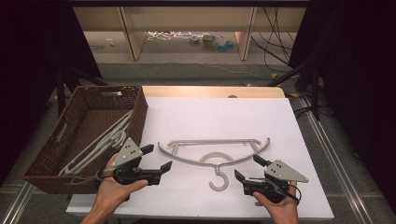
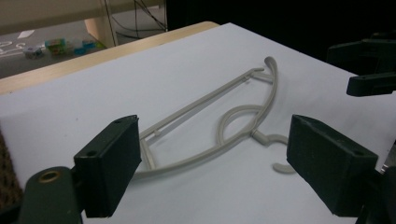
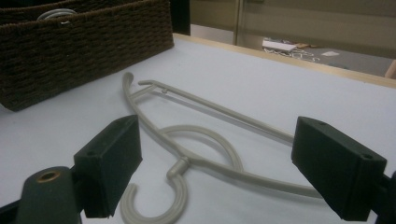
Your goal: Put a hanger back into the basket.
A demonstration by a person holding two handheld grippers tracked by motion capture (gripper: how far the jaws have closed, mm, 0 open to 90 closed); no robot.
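Note:
A grey plastic hanger [image 1: 215,151] lies flat on the white table top [image 1: 224,116], its hook [image 1: 219,181] pointing toward the near edge. The same hanger [image 2: 219,121] fills the middle of the left gripper view and shows as hanger [image 3: 205,140] in the right gripper view. My left gripper [image 1: 156,157] is open, just left of the hanger's left end, nothing between its jaws. My right gripper [image 1: 249,168] is open too, just right of the hook, empty.
A dark woven basket [image 1: 60,154] sits at the table's left edge with several grey hangers [image 1: 100,142] inside; the basket [image 3: 84,51] also stands behind the hanger in the right gripper view. Shelving legs and cables lie on the floor beyond the table.

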